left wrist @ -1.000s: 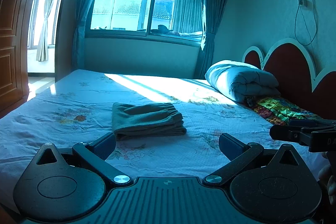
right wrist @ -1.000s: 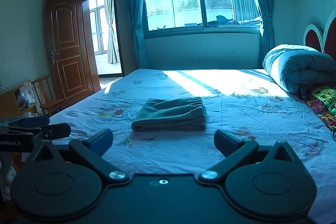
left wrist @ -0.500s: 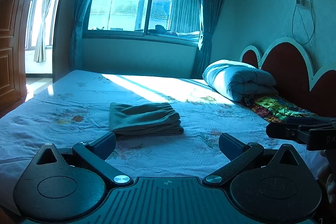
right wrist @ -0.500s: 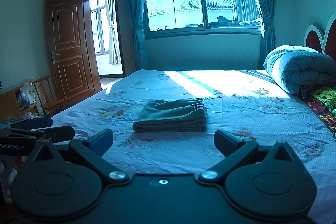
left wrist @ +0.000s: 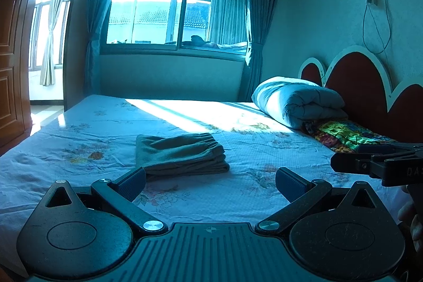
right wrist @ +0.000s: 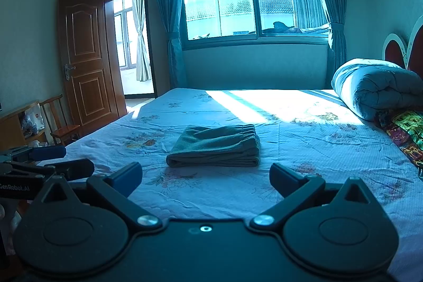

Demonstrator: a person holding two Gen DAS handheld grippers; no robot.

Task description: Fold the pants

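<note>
The grey-green pants (left wrist: 179,153) lie folded in a neat stack on the bed (left wrist: 79,139), elastic waistband at the far right. They also show in the right wrist view (right wrist: 215,146). My left gripper (left wrist: 210,183) is open and empty, held above the bed's near edge, short of the pants. My right gripper (right wrist: 206,177) is open and empty too, also short of the pants. Each gripper shows at the edge of the other's view, the right one (left wrist: 375,161) and the left one (right wrist: 45,163).
A rolled duvet (left wrist: 298,103) and a colourful pillow (left wrist: 343,134) lie by the red headboard (left wrist: 364,86) on the right. A wooden door (right wrist: 84,73), a chair (right wrist: 59,123) and a shelf stand left of the bed. A window is behind.
Both grippers have drifted slightly; the pants sit a little more to the left in the left wrist view. Both stay open and empty.
</note>
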